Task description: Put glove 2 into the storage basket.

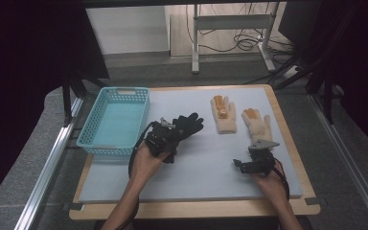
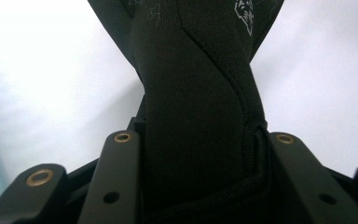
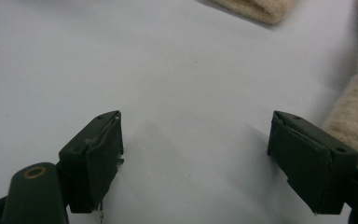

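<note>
Clenched on the black glove (image 1: pixel 184 125) at the frame's middle, the left tool (image 1: pixel 165 132) may snag its dangling fingers on the basket (image 1: pixel 96 122) rim at left, while the right tool (image 1: pixel 259 151) sits released.

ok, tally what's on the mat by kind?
Black glove: 1, held in the left gripper
Beige gloves: 2
Blue basket: 1
Total: 4

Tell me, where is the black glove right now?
In the high view the black glove is pinched in the left gripper, just right of the blue basket and left of the two cream gloves.
</note>
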Available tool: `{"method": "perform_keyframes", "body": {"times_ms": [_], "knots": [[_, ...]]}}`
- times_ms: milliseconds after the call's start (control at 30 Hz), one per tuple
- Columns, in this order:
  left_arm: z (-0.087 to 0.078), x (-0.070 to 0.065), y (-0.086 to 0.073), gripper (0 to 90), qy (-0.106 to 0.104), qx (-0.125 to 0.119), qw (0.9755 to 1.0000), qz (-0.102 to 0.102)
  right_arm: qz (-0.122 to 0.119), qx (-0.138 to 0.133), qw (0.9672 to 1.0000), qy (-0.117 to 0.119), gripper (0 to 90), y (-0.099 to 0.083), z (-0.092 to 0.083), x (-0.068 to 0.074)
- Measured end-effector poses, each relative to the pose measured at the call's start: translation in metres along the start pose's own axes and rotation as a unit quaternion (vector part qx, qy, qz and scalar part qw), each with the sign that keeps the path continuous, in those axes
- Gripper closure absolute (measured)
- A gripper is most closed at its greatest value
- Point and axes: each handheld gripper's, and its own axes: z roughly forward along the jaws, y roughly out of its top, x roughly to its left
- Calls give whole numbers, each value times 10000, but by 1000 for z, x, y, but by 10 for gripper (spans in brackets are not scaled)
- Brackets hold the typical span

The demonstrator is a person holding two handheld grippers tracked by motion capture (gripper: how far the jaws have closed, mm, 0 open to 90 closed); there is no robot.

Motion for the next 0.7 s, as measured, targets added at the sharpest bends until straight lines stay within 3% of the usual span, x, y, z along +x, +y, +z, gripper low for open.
{"method": "perform_keyframes", "body": {"times_ms": [233,400,533,600,667,700], "knots": [[-18,18,12,621,137,-4,9999,-95,-3,6,10000,4,178,0,0,0],[-31,35,19,617,406,9,9991,-119,-3,5,10000,3,178,0,0,0],[-39,53,20,616,512,-3,9982,-312,-3,4,10000,3,178,0,0,0],[-44,68,18,616,600,5,9970,-483,-3,-4,10000,3,178,0,0,0],[-45,73,17,616,641,13,9965,-540,-5,-5,10000,2,178,0,0,0],[-48,84,15,615,701,22,9953,-662,-5,-5,10000,2,178,0,0,0]]}}
